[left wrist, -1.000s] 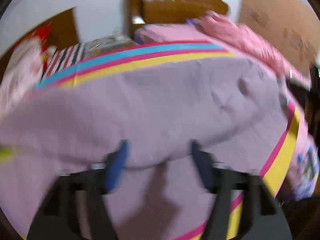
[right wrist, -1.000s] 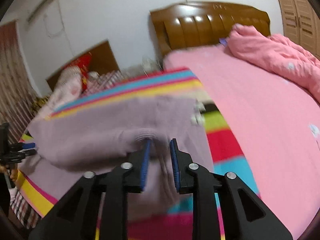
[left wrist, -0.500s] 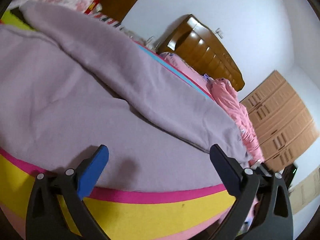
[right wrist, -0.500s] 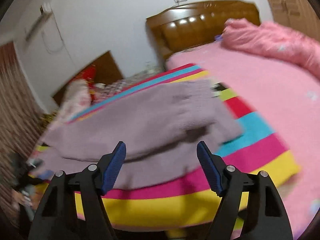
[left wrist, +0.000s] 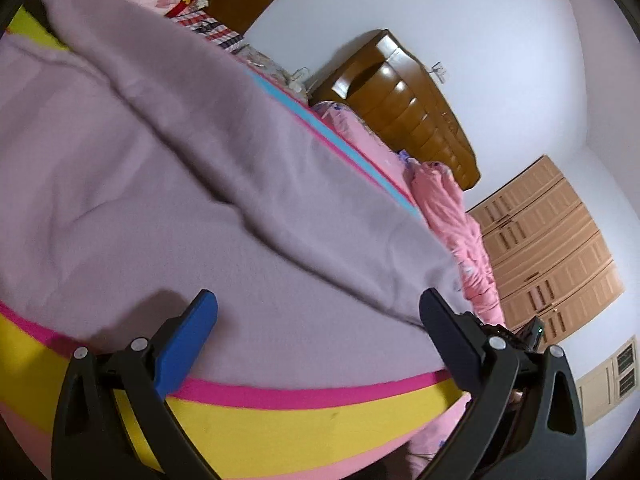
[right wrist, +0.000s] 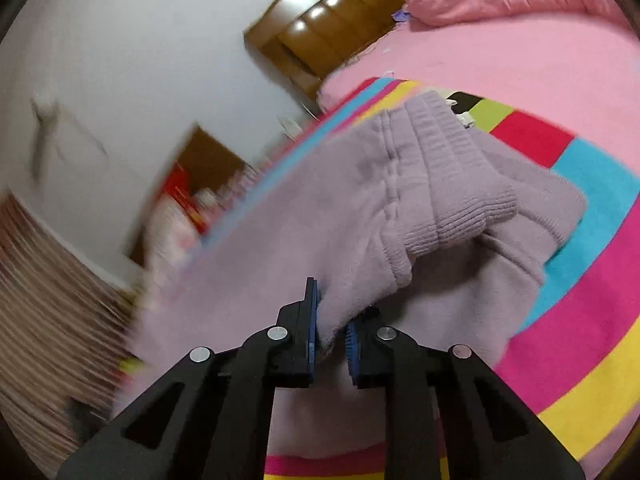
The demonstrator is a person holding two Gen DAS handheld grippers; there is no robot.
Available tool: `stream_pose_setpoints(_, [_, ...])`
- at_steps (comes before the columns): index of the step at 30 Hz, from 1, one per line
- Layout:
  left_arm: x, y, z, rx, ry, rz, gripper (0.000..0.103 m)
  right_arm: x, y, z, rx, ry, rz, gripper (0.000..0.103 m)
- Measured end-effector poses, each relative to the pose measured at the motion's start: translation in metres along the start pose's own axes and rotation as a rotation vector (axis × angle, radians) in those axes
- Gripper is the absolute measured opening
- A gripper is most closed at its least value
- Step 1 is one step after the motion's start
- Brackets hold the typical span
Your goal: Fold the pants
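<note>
Pants (left wrist: 208, 184), lilac fleece, lie across the striped blanket (left wrist: 280, 424) with one leg folded over the other. The left gripper (left wrist: 316, 320) hovers over them near the blanket's yellow stripe, jaws spread wide and holding nothing. The right gripper (right wrist: 330, 320) clamps the fabric below the ribbed waistband (right wrist: 452, 184) (view blurred).

Even, soft indoor light in both views — no hard glare except bright spots on glossy headboard (right wrist: 320, 36). Left gripper (left wrist: 316, 332) casts soft shadow on pants (left wrist: 168, 184). Right wrist view smeared by motion blur along left side; pants cuff (right wrist: 460, 184) sharp. Strong fisheye bending, dark vignette at corners.
</note>
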State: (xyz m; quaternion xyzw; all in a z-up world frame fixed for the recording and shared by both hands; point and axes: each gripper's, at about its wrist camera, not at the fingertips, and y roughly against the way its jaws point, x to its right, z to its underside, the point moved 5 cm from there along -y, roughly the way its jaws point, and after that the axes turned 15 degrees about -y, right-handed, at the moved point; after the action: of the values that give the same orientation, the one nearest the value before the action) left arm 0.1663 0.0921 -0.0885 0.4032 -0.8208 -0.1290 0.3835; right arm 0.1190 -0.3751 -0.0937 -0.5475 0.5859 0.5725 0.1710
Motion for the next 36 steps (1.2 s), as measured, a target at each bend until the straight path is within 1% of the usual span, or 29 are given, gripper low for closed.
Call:
stream_pose_setpoints(2, [0.013,-0.013,-0.007,-0.028,-0.014,0.027,0.101,-0.009,0.003,-0.011,-0.006,-0.025,-0.057,0.019])
stream_pose_setpoints(4, [0.023,-0.029,-0.011,-0.050,-0.003,0.063,0.101,-0.024,0.007,-0.021,-0.010,-0.030,-0.103,0.019])
stream_pose_setpoints(7, [0.023,-0.057,-0.019,-0.083,0.047,0.059,0.100,-0.044,0.010,-0.036,-0.025,-0.056,-0.182,0.019])
stream_pose_setpoints(10, [0.013,-0.082,-0.022,-0.117,0.153,0.069,0.098,-0.062,0.014,-0.050,-0.021,-0.062,-0.233,0.019])
stream_pose_setpoints(11, [0.009,-0.090,-0.025,-0.120,0.175,0.053,0.094,-0.066,0.016,-0.053,-0.020,-0.058,-0.244,0.019])
stream_pose_setpoints(13, [0.003,-0.096,-0.034,-0.101,0.181,0.010,0.093,-0.071,0.017,-0.058,-0.014,-0.046,-0.249,0.019])
stream_pose_setpoints(15, [-0.012,-0.098,-0.046,-0.043,0.245,-0.025,0.086,-0.069,0.017,-0.059,-0.020,-0.052,-0.250,0.019])
stream_pose_setpoints(16, [-0.019,-0.099,-0.048,-0.027,0.270,-0.034,0.070,-0.065,0.017,-0.059,-0.021,-0.053,-0.239,0.019])
stream_pose_setpoints(17, [-0.027,-0.100,-0.051,-0.011,0.298,-0.037,0.040,-0.060,0.016,-0.057,-0.021,-0.047,-0.219,0.019])
stream_pose_setpoints(18, [-0.038,-0.102,-0.054,-0.010,0.317,-0.049,0.023,-0.054,0.012,-0.056,-0.027,-0.028,-0.181,0.019])
stream_pose_setpoints(19, [-0.046,-0.103,-0.057,-0.014,0.314,-0.070,0.006,-0.049,0.008,-0.054,-0.038,-0.010,-0.147,0.019])
stream_pose_setpoints(20, [-0.049,-0.103,-0.061,-0.010,0.298,-0.075,0.006,-0.044,0.003,-0.053,-0.053,0.005,-0.120,0.019])
stream_pose_setpoints(21, [-0.048,-0.102,-0.070,-0.008,0.258,-0.083,0.005,-0.040,-0.007,-0.053,-0.078,0.036,-0.078,0.019])
stream_pose_setpoints(23, [-0.028,-0.088,-0.093,0.030,0.128,-0.116,0.005,-0.041,-0.020,-0.056,-0.102,0.134,0.014,0.019])
stream_pose_setpoints(24, [-0.014,-0.079,-0.102,0.054,0.067,-0.128,0.005,-0.043,-0.019,-0.056,-0.095,0.164,0.034,0.019])
stream_pose_setpoints(25, [0.007,-0.062,-0.111,0.093,-0.024,-0.159,0.005,-0.052,-0.013,-0.058,-0.078,0.208,0.045,0.019])
stream_pose_setpoints(26, [0.022,-0.048,-0.114,0.124,-0.090,-0.182,0.005,-0.057,-0.007,-0.057,-0.066,0.234,0.035,0.019])
stream_pose_setpoints(27, [0.046,-0.024,-0.113,0.180,-0.197,-0.207,0.005,-0.065,0.005,-0.056,-0.041,0.279,0.007,0.019])
stream_pose_setpoints(28, [0.055,-0.013,-0.106,0.195,-0.241,-0.221,0.006,-0.068,0.014,-0.052,-0.023,0.312,-0.011,0.019])
stream_pose_setpoints(29, [0.060,-0.004,-0.093,0.192,-0.267,-0.233,0.006,-0.066,0.021,-0.048,-0.020,0.336,-0.015,0.019])
stream_pose_setpoints(31, [0.046,-0.005,-0.047,0.092,-0.215,-0.229,0.006,-0.038,0.025,-0.030,-0.076,0.327,0.038,0.019])
stream_pose_setpoints(32, [0.038,-0.013,-0.030,0.043,-0.194,-0.236,0.007,-0.017,0.021,-0.020,-0.114,0.312,0.081,0.019])
stream_pose_setpoints(33, [0.021,-0.026,-0.004,-0.032,-0.159,-0.250,0.008,0.000,0.018,-0.012,-0.146,0.294,0.118,0.019])
stream_pose_setpoints(34, [0.008,-0.035,0.014,-0.089,-0.110,-0.249,0.009,0.019,0.013,-0.003,-0.171,0.266,0.156,0.019])
stream_pose_setpoints(35, [-0.001,-0.036,0.024,-0.050,-0.074,-0.224,0.012,0.035,0.012,0.002,-0.163,0.218,0.139,0.019])
stream_pose_setpoints(36, [0.000,-0.034,0.027,-0.042,-0.098,-0.226,0.011,0.038,0.014,0.001,-0.145,0.188,0.105,0.019])
